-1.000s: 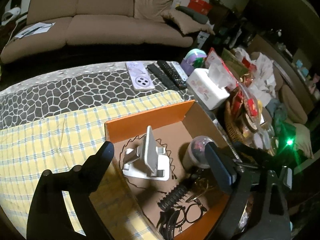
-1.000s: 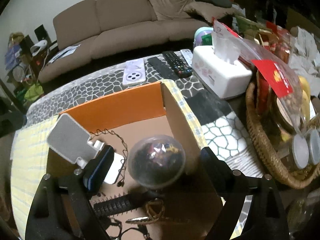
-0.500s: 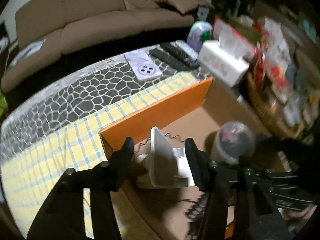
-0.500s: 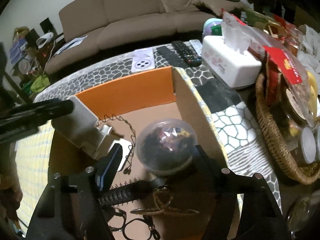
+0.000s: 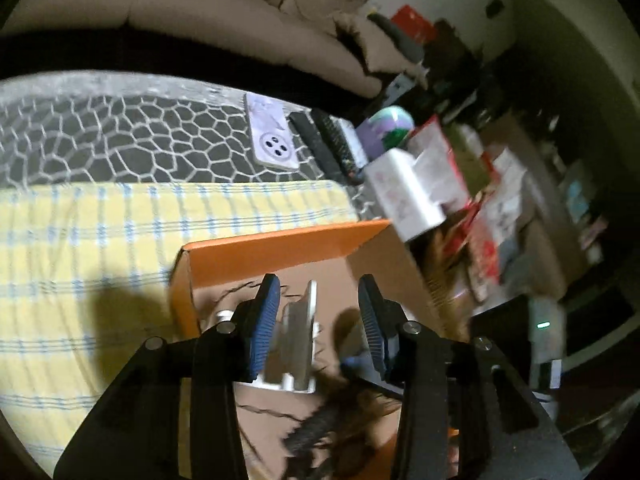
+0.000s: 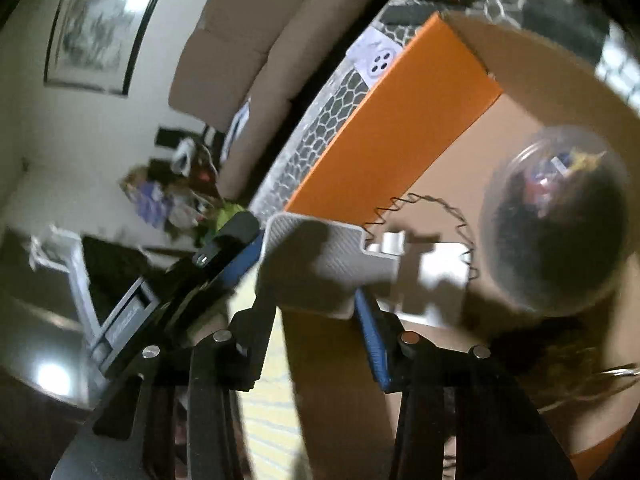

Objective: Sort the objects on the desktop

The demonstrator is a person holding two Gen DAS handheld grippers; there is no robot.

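- Stand: white phone stand, low centre of the left wrist view, inside the orange box, its plate edge-on and upright.
- Left gripper: fingers either side of the stand plate. Left pad just beside the plate, possibly touching; right pad apart from it, with a clear gap. Fingers partly open and closing, stand between them, not yet clamped.
- Right wrist view: same stand seen by its ribbed grey plate, centre of frame, tilted.
- Right gripper: fingers straddle the lower edge of the plate. Blue right pad sits at the plate's lower right corner; left finger is behind the plate's left edge. Fingers partly open and closing; cannot tell whether the pads press on it.
- The other gripper's blue-padded finger shows left of the plate in this view.
- Dome: clear, dark contents, right of frame, in the box, well clear of the fingers.
- Box sits on a yellow checked cloth on the table.
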